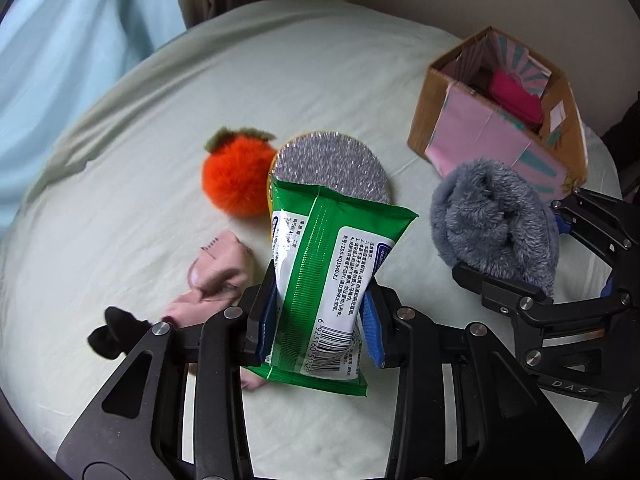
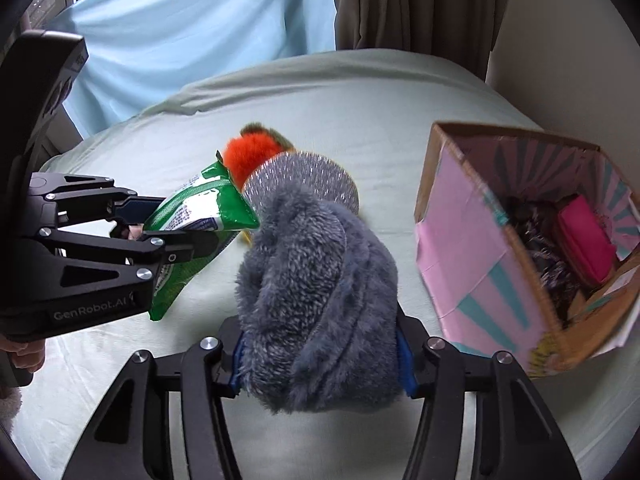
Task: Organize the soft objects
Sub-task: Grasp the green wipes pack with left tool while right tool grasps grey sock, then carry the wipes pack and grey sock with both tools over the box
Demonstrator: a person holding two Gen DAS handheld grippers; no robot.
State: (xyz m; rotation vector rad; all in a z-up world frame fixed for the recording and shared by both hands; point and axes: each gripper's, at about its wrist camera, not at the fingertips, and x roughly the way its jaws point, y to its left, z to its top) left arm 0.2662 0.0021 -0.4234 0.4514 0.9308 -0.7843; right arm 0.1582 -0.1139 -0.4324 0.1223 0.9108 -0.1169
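My left gripper (image 1: 318,320) is shut on a green and white wipes packet (image 1: 324,280), held upright above the bed; the same left gripper (image 2: 160,224) and wipes packet (image 2: 196,216) show at the left of the right wrist view. My right gripper (image 2: 320,354) is shut on a fluffy grey plush cloth (image 2: 316,292), also lifted; the grey plush (image 1: 496,220) and right gripper (image 1: 516,280) appear at the right of the left wrist view. On the sheet lie an orange plush fruit (image 1: 234,176), a silver scouring pad (image 1: 328,166), a pink sock (image 1: 216,280) and a black sock (image 1: 108,336).
An open cardboard box (image 1: 560,120) with pink lining stands at the right on the pale green bed sheet (image 1: 120,160); the box (image 2: 480,248) holds a magenta item (image 2: 584,240) and dark fabric. A light blue curtain (image 2: 192,32) and a brown curtain (image 2: 400,4) hang behind the bed.
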